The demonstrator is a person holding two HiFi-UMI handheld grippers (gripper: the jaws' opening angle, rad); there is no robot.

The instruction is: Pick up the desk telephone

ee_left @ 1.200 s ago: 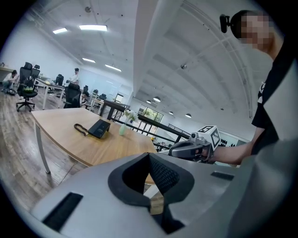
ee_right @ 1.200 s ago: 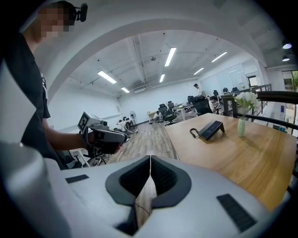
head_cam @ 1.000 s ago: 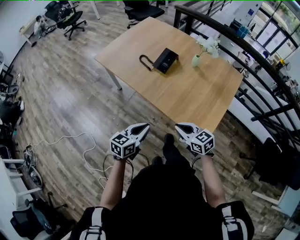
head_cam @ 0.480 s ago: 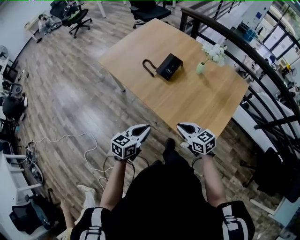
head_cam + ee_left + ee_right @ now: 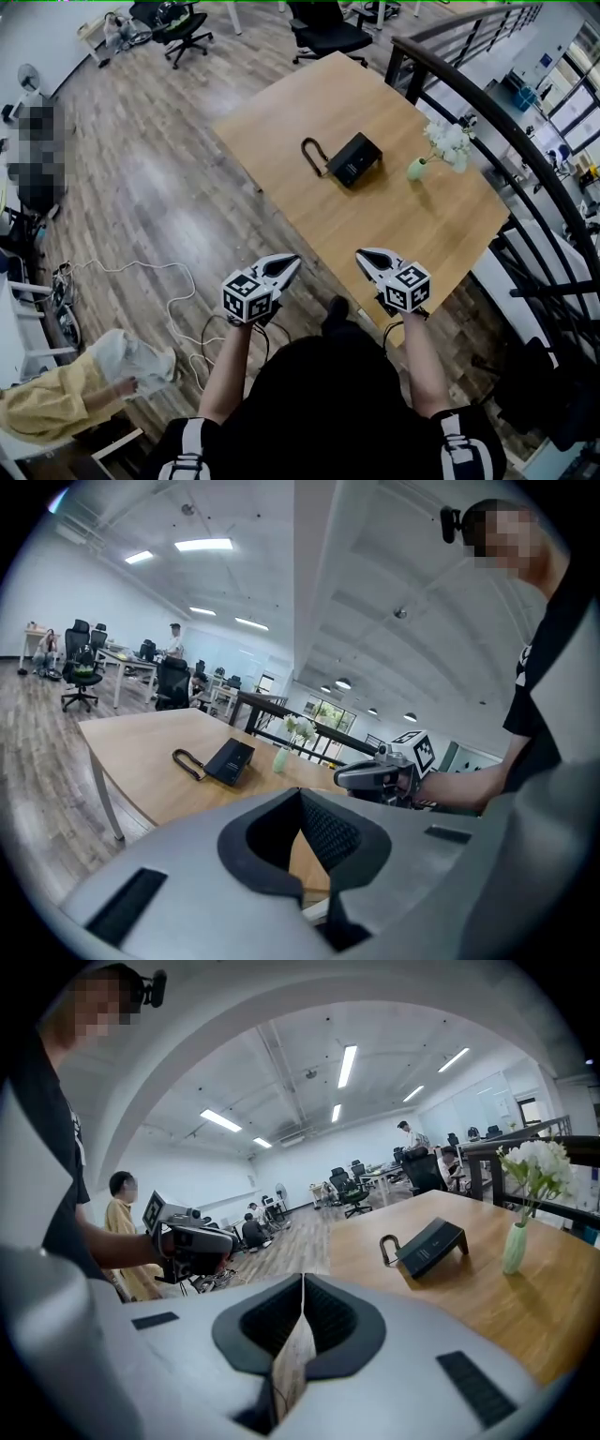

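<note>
Your left gripper (image 5: 292, 260) and right gripper (image 5: 362, 255) both have jaws closed together, empty, side by side at the near edge of the table (image 5: 412, 234). The phone (image 5: 354, 159) lies mid-table, well apart from both, near a vase (image 5: 417, 169).

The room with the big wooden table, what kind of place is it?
Most likely an open-plan office: there are black rolling chairs, a desk telephone on the wooden table, and long ceiling lights overhead.

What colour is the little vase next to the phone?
Pale green vase, holding white flowers; clearest in the right gripper view.
</note>
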